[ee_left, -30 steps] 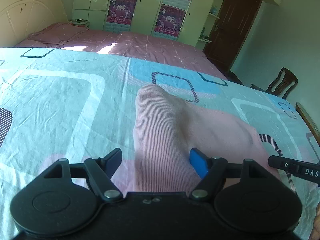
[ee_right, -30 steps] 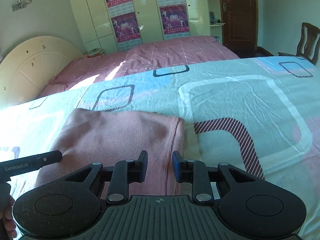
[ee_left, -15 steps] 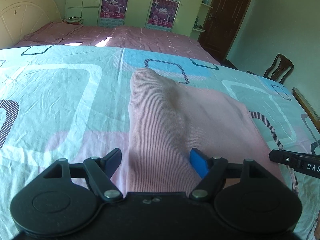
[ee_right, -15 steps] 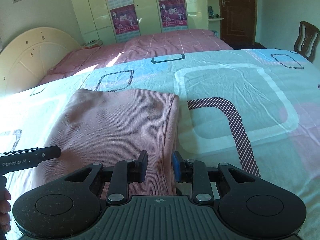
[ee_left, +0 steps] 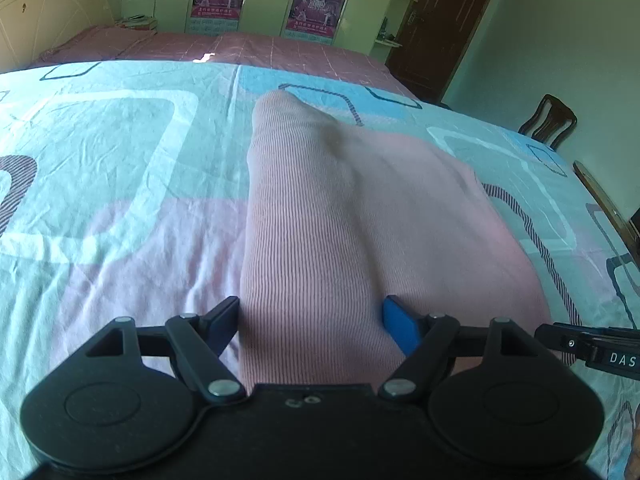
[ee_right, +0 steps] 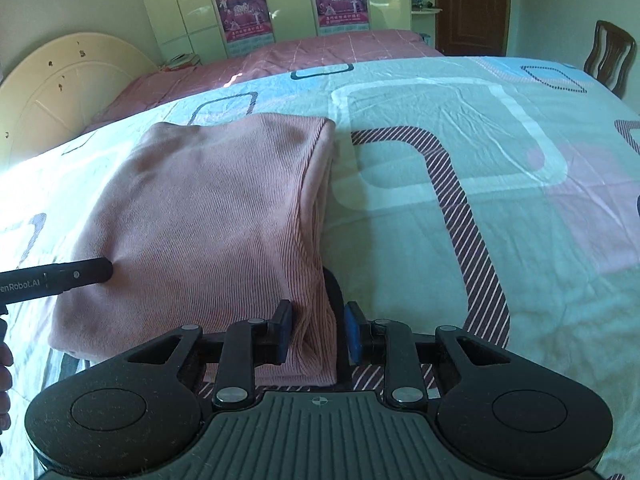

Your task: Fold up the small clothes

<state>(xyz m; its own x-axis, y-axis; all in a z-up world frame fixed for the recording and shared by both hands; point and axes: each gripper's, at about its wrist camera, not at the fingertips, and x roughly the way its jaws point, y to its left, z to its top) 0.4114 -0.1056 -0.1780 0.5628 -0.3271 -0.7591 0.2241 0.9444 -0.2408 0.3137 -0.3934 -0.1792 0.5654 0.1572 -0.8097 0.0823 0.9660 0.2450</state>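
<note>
A pink ribbed garment (ee_left: 360, 216) lies folded on the patterned bedsheet (ee_left: 120, 168); it also shows in the right wrist view (ee_right: 208, 220). My left gripper (ee_left: 312, 320) is open, its fingers standing wide on either side of the garment's near left edge. My right gripper (ee_right: 316, 332) is open by a narrow gap, with the garment's near right edge between its fingers. The left gripper's tip (ee_right: 76, 274) rests on the garment at the left of the right wrist view. The right gripper's tip (ee_left: 588, 346) shows at the right of the left wrist view.
The sheet (ee_right: 460, 184) spreads wide to the right of the garment. A second bed with a maroon cover (ee_right: 288, 56) and a cream headboard (ee_right: 60, 92) stand behind. A wooden chair (ee_right: 610, 56) and a dark door (ee_right: 472, 4) are at the far right.
Both grippers have moved closer to the bed and the garment now looks larger. The right gripper's fingers have opened a little around the garment's edge. The left gripper stays open.
</note>
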